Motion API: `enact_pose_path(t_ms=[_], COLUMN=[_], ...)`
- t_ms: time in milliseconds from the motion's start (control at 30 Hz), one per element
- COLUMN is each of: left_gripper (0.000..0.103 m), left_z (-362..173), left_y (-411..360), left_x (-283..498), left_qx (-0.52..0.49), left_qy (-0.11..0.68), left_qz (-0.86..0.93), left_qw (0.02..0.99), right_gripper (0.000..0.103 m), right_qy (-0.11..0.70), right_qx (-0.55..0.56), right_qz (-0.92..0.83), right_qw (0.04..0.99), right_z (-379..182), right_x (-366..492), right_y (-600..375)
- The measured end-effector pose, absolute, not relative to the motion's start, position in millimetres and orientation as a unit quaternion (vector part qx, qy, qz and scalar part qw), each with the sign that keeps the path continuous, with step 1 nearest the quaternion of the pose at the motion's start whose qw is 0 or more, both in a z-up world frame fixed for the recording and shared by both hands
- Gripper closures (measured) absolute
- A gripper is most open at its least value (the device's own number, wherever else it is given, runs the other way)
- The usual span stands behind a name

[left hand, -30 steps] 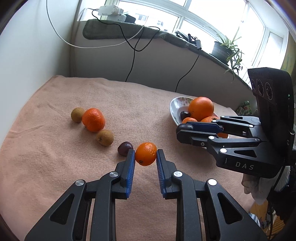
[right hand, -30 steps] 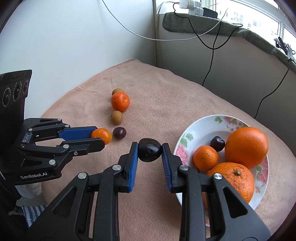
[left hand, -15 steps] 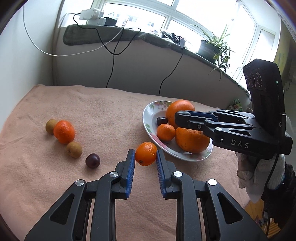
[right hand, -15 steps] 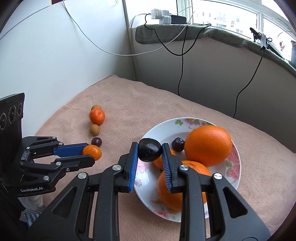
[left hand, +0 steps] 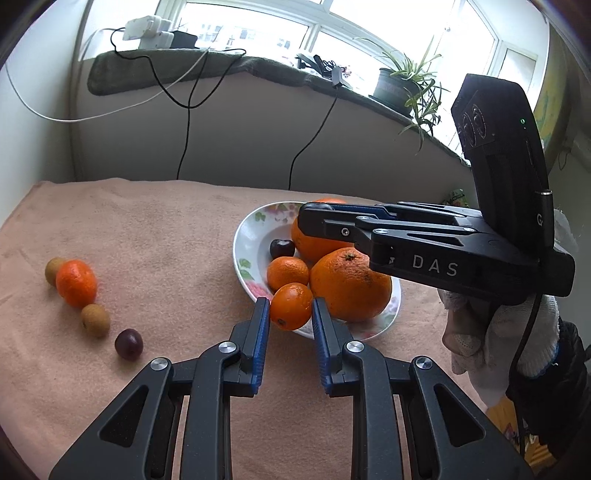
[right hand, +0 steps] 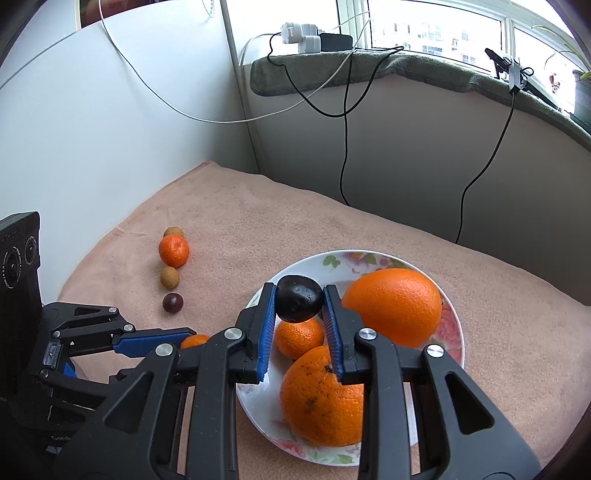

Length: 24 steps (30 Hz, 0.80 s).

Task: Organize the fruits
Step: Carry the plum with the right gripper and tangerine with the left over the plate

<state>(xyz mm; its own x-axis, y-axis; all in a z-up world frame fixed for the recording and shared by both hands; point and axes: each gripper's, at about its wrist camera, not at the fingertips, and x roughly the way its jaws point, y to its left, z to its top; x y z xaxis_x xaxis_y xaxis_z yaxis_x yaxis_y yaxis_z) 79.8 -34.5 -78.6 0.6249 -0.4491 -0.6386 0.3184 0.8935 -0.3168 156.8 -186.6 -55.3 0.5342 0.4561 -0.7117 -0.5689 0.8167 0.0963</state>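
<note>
White walls (right hand: 92, 122), bright windows (left hand: 258, 26), cluttered sill (left hand: 221, 66), dangling cables (right hand: 343, 147)
</note>
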Motion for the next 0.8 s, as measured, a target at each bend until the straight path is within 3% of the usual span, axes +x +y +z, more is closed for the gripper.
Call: enact_pose_path(t_ms=[800], left_gripper=[0.081], left_z=[-79], left_y=[-58], left_x=[93], left_qx=[-0.069], left_qy=[0.382], left_qz=[-0.225], left_qw=[0.894], right_gripper=[0.076], right_qy=[0.390], right_qx=[-0.070], right_qz=[0.289], right_qw=[0.872], right_z=[-63], right_x=[179], right_y=[-185])
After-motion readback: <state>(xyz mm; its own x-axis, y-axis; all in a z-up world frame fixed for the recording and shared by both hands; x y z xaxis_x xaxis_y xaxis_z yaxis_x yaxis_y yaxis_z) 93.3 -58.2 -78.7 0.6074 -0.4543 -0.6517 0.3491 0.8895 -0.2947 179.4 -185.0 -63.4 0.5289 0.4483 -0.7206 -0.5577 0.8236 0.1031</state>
